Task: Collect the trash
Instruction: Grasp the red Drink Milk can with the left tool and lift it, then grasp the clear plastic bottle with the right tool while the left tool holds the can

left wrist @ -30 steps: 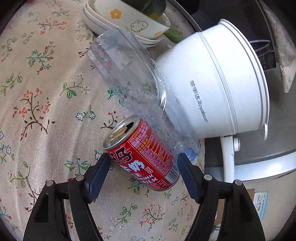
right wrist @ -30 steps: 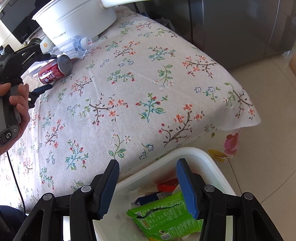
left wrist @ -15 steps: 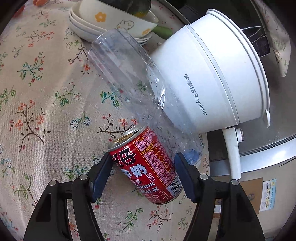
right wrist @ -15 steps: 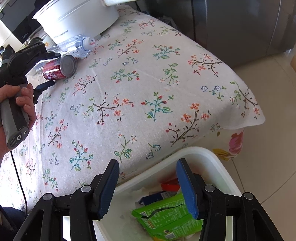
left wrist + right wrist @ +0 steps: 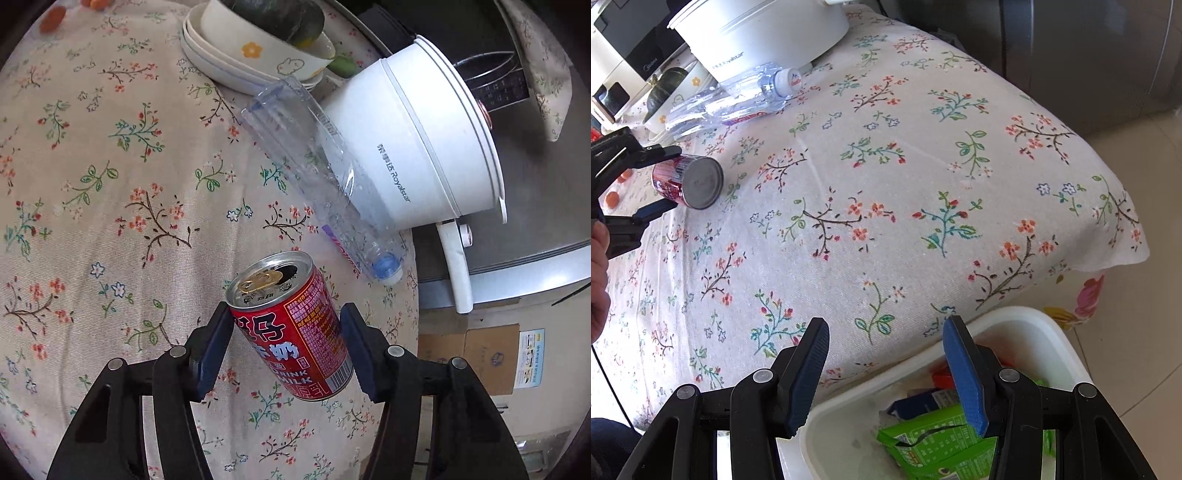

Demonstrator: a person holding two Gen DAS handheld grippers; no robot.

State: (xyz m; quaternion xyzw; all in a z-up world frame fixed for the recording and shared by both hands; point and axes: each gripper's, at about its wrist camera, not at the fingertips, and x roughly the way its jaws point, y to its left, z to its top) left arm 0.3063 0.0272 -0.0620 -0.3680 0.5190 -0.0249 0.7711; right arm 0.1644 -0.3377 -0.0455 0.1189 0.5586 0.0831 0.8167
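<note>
Red can (image 5: 291, 328) sat clamped between left gripper (image 5: 286, 343) pads, jaws just closing. Right gripper (image 5: 886, 369) stood apart, empty, over bin (image 5: 1027, 325); bin contents partly hidden.

Counts on and beside the table

One red can (image 5: 295, 332), one clear plastic bottle (image 5: 317, 177), one white pot (image 5: 417, 147), three stacked dishes (image 5: 236, 70) under a bowl (image 5: 258, 44), one white bin (image 5: 1027, 332), two grippers (image 5: 288, 347) (image 5: 886, 373).
</note>
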